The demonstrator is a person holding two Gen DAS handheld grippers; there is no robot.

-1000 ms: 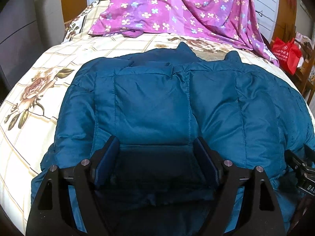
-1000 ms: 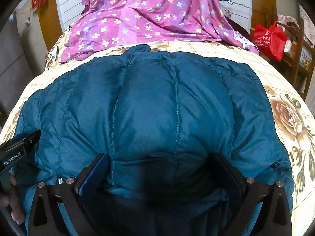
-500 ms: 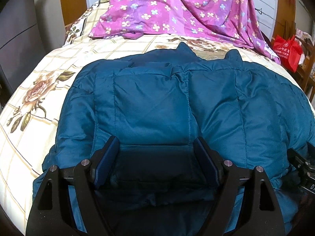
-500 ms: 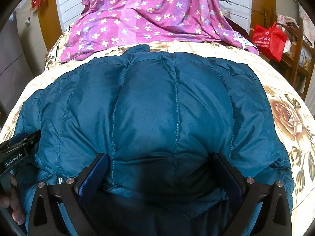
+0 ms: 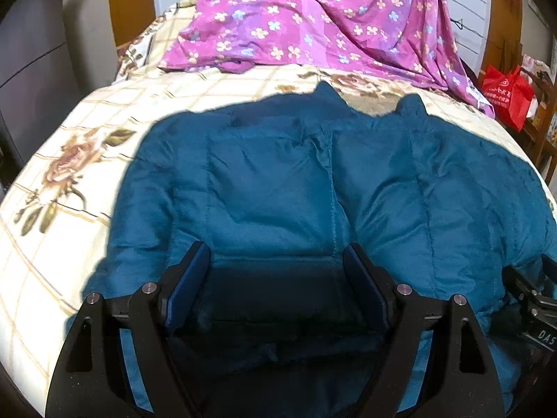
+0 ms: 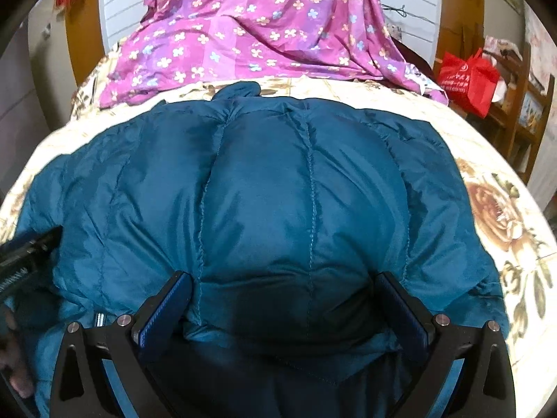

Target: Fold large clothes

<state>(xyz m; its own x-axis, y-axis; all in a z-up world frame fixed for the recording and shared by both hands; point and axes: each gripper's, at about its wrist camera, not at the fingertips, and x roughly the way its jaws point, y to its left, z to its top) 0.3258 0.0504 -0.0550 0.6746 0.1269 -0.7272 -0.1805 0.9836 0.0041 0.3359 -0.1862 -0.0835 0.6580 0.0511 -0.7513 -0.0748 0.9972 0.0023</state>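
Note:
A teal quilted jacket (image 5: 278, 181) lies spread flat on the bed, its collar at the far end. My left gripper (image 5: 276, 254) hangs over the near hem with its jaws wide apart, straddling a quilted panel without pinching it. In the right wrist view the same jacket (image 6: 306, 191) fills the middle. My right gripper (image 6: 282, 278) is open just as wide over the puffy near edge. The left gripper's black body (image 6: 28, 247) shows at the left edge with a hand (image 6: 14, 365) below it. The right gripper's body (image 5: 532, 299) shows at the right edge of the left wrist view.
The bed has a cream floral sheet (image 5: 52, 209). A purple flowered cloth (image 5: 313, 17) is heaped at the far end against the wall. A red bag (image 6: 466, 76) sits on a wooden shelf unit (image 6: 522, 115) at the right. Grey cabinets (image 5: 28, 69) stand to the left.

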